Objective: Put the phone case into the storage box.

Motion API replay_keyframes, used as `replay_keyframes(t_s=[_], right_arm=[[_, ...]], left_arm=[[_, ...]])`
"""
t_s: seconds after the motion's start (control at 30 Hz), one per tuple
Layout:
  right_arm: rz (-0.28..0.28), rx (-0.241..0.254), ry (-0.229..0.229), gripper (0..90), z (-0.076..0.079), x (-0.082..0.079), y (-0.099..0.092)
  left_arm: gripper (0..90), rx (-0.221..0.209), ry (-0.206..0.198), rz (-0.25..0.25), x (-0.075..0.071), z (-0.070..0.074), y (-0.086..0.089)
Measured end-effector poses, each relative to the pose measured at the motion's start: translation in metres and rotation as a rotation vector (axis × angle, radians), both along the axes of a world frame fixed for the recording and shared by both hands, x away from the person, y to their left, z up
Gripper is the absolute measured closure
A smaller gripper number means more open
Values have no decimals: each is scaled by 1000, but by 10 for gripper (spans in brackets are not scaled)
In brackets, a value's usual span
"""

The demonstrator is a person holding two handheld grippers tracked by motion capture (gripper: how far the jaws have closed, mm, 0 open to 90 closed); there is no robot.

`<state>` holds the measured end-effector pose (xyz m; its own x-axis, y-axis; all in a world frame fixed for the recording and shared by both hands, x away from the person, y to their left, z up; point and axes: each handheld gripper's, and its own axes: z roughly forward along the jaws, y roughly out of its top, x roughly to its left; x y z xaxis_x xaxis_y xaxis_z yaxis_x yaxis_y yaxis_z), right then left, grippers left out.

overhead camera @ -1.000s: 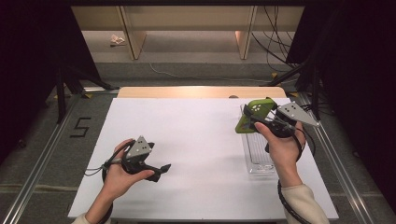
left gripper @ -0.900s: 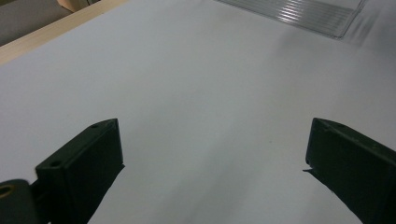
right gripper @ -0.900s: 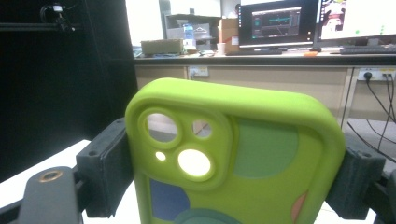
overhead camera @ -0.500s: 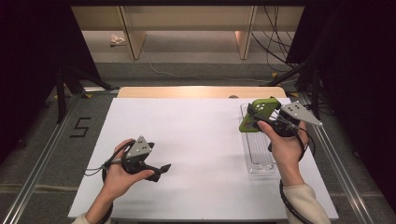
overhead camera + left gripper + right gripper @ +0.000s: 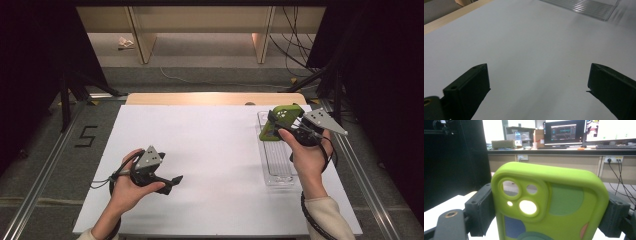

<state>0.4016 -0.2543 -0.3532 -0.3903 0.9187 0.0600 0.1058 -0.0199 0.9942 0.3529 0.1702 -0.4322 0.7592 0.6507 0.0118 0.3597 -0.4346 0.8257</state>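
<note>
A: Above the tray [image 5: 276, 172], why does the right gripper [image 5: 272, 126] hold the case [image 5: 280, 121] by its sides?

B: The clamped jaws steady it over the tray, probably for lowering in.

A: And the left gripper [image 5: 172, 181]?

B: Gaping, empty, parked low over the table [image 5: 210, 150], out of the way.

tray [image 5: 276, 167]: table's [image 5: 215, 150] right | phone case [image 5: 280, 121]: above tray (far end)

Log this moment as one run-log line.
right hand-held gripper: shut on green phone case, above clear tray | left hand-held gripper: open, nothing between jaws, over white table
</note>
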Motion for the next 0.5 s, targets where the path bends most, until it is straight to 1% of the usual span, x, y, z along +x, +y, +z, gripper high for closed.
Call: replay_keyframes(t_s=[0.5], right_arm=[[-24, -11, 0, 176, -1, 2, -5]], left_arm=[[37, 0, -1, 1, 0, 0, 0]])
